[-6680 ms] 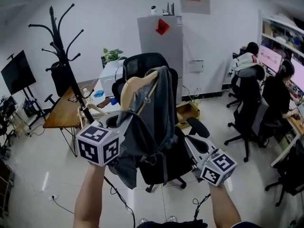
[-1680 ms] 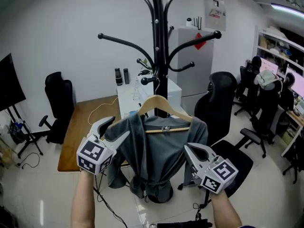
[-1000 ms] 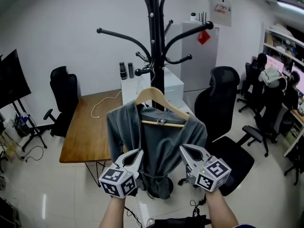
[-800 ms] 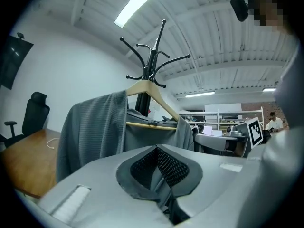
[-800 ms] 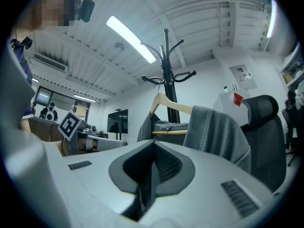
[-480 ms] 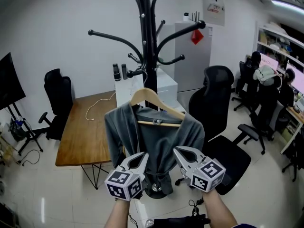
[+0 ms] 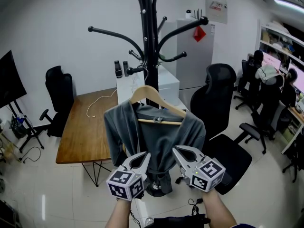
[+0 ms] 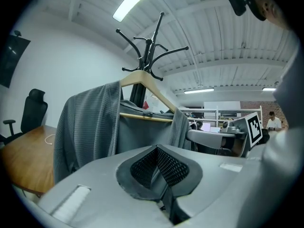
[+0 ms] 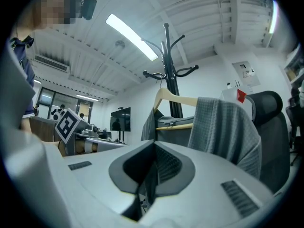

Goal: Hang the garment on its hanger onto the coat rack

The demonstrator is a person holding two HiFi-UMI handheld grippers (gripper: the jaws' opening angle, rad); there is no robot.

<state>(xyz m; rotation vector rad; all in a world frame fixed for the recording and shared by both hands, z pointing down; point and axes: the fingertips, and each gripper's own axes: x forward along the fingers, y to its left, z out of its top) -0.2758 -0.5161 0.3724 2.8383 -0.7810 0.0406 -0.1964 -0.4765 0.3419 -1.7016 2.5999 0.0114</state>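
A grey garment (image 7: 159, 134) hangs on a wooden hanger (image 7: 151, 93), whose hook rests on a low peg of the black coat rack (image 7: 147, 32). Both grippers sit low in front of the garment's bottom part, apart from the cloth. My left gripper (image 7: 141, 156) is shut with nothing between its jaws, and my right gripper (image 7: 179, 152) is shut and empty too. In the left gripper view the garment (image 8: 90, 122), the hanger (image 8: 142, 77) and the rack (image 8: 149, 49) rise beyond the shut left gripper (image 8: 157, 150). The right gripper view shows the garment (image 9: 223, 127) past the shut right gripper (image 9: 153, 145).
A wooden table (image 7: 83, 127) stands left of the rack, with a white cabinet (image 7: 164, 84) behind it. Black office chairs are at the right (image 7: 216, 103) and far left (image 7: 59, 94). People sit at desks at the far right (image 7: 266, 80).
Earlier both grippers carried the hanger and garment from the chair up to the rack. Since then they have let go and dropped low; over the last half second almost nothing moved.
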